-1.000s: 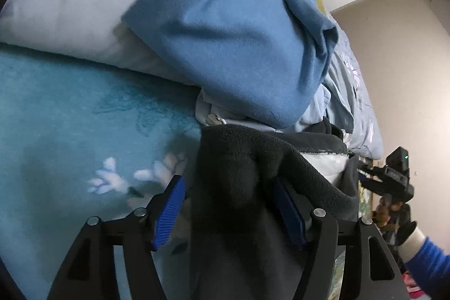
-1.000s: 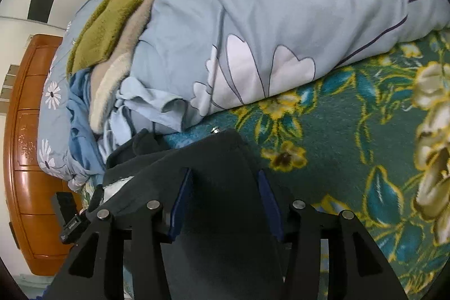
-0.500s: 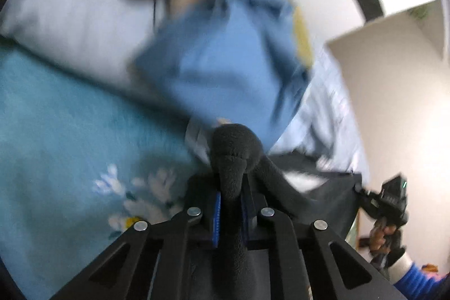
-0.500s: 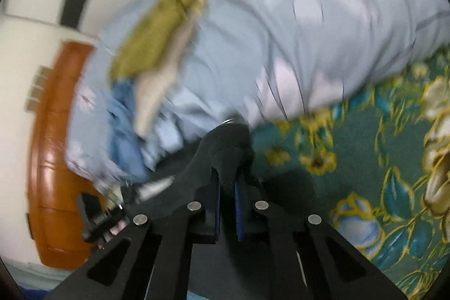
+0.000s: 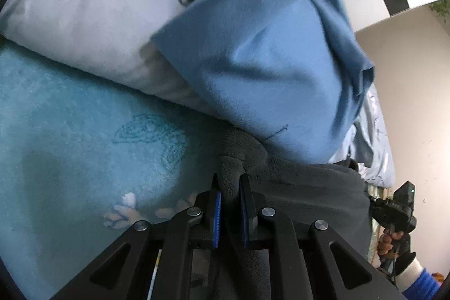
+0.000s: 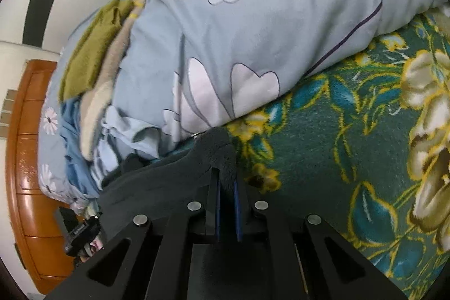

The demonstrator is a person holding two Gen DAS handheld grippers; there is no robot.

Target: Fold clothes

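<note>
We are pinching the dark fleece [image 5: 306, 184] in both grippers: the left gripper [image 5: 230, 182] and the right gripper [image 6: 226, 173] are each clamping a bunched corner. The fleece is lying on the floral blanket [image 6: 323, 131], against the quilt [image 6: 253, 33] and blue cloth [image 5: 267, 61].

No readable text, label, brand, number or sign shows anywhere.

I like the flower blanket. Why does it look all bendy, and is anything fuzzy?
Right wrist view: the fisheye lens curves the floral blanket and wooden headboard; the picture is sharp. Left wrist view: the blue cloth at the top is slightly blurred, and black corners ring the picture.
</note>
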